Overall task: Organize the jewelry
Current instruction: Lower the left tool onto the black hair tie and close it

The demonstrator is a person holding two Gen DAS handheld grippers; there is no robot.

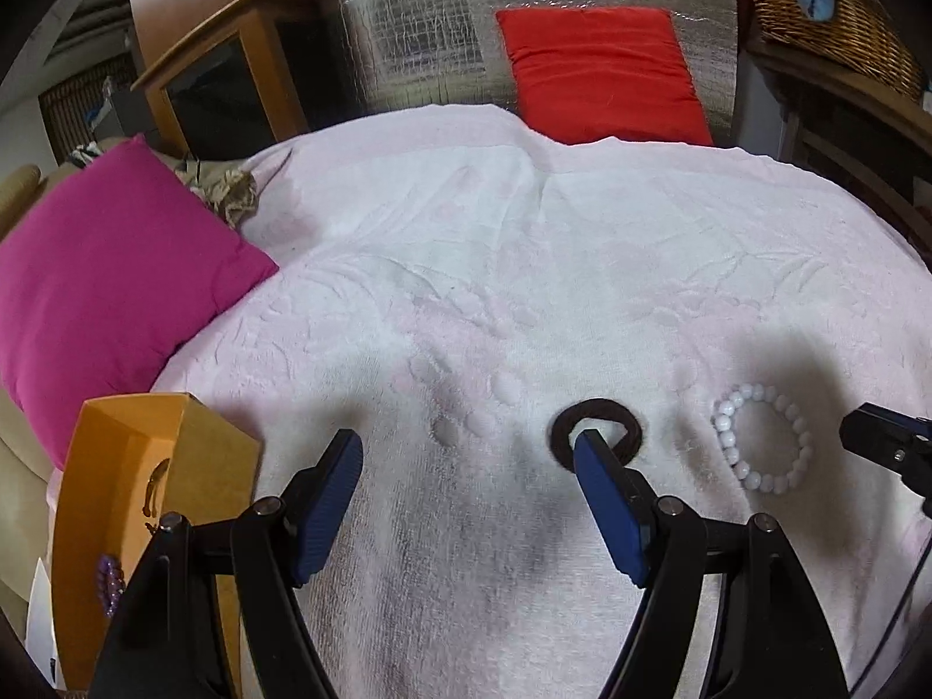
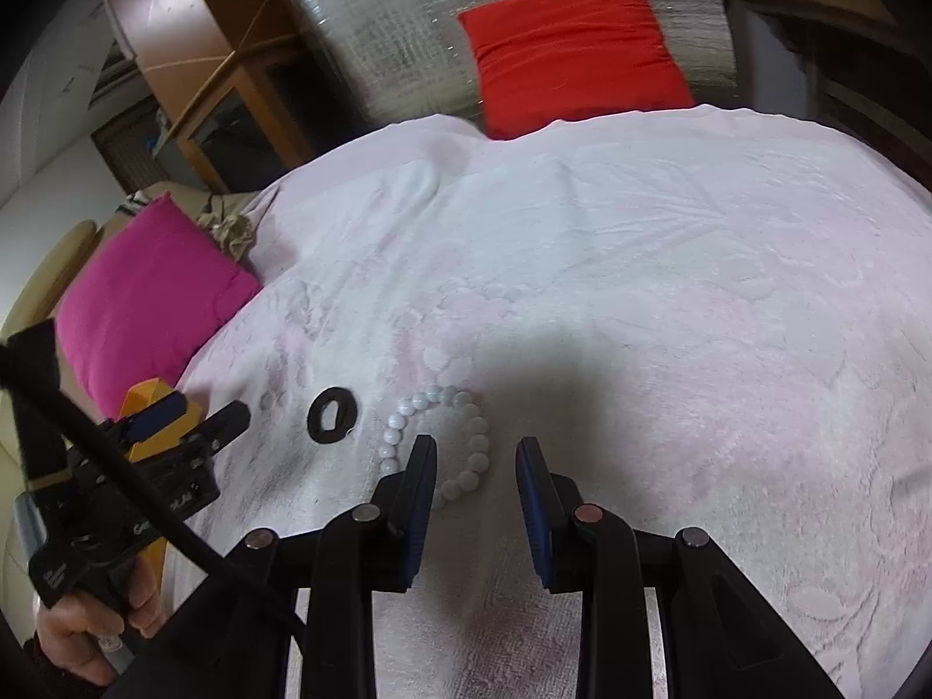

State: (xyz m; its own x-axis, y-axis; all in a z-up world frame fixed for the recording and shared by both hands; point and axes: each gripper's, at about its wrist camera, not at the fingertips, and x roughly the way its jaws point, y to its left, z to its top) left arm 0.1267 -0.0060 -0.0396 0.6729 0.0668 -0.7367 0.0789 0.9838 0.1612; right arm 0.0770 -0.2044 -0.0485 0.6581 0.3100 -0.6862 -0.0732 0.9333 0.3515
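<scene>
where it lies on the towel [image 1: 466, 303], white bead bracelet [image 1: 766, 438] — a closed ring.

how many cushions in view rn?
2. The magenta cushion lies at the left edge of the white towel, behind the orange box. The red cushion leans against the silver foil panel at the back. Others may be out of view.

Left hand-held gripper [image 2: 224, 416] — white lettering on body — too blurred to read.
</scene>
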